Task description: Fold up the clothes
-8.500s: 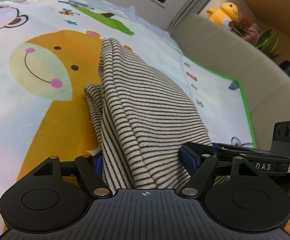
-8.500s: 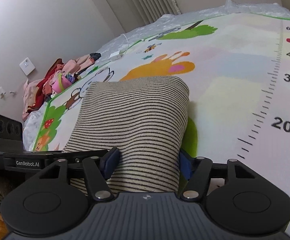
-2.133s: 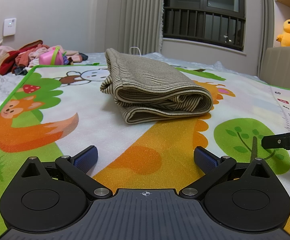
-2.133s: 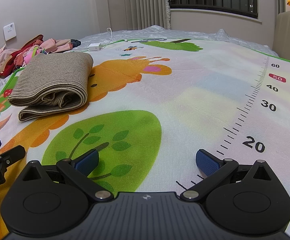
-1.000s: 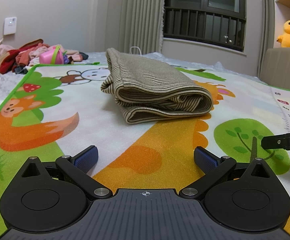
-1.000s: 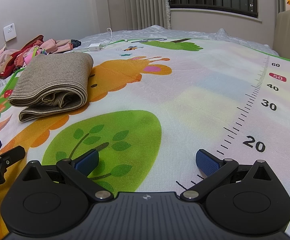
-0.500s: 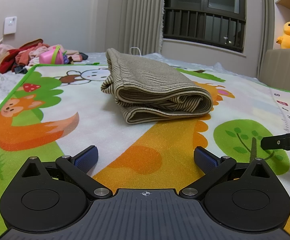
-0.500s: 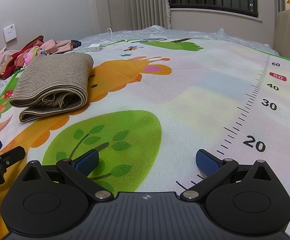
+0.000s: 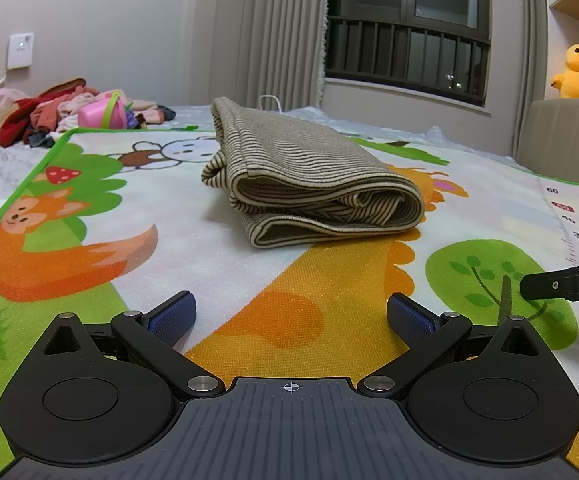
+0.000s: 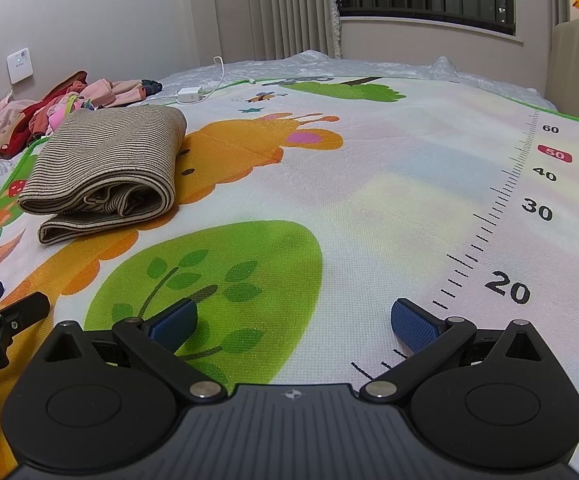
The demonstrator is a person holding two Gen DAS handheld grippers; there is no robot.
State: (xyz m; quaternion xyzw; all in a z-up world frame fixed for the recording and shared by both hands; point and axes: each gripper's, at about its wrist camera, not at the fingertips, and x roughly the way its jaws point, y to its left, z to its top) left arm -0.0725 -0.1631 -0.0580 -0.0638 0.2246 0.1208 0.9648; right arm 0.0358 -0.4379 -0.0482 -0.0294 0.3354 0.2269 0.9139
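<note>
The striped top (image 9: 309,184) now lies folded into 1 neat bundle on the play mat (image 9: 249,280), on the mat's left part as the right camera sees it. A few seconds ago both grippers were pinching this cloth and lifting it. Now nothing touches it. In the last 2 seconds almost nothing has moved, so the fold looks done and both tools are just resting.

The left gripper (image 9: 289,312) sits low over the mat, well back from the bundle, with its 2 blue pads spread wide and nothing between them. The right gripper (image 10: 293,320) is the same: 2 blue pads far apart, empty, over the green tree picture and well apart from the bundle.

I think this 1 piece is finished. The next job may be to pick another piece from the pile of clothes (image 9: 49,108) at the far left, past the mat's edge. I cannot count the pieces in the pile, as they are all tangled.

Counting the rest: 1 pink toy bucket (image 9: 103,112) in the pile, 1 white charger (image 10: 188,94) with its cord near the far edge, 1 yellow plush toy (image 9: 577,72) on the shelf, 1 dark window (image 9: 405,32) with bars, and 1 white wall switch (image 9: 20,51).
</note>
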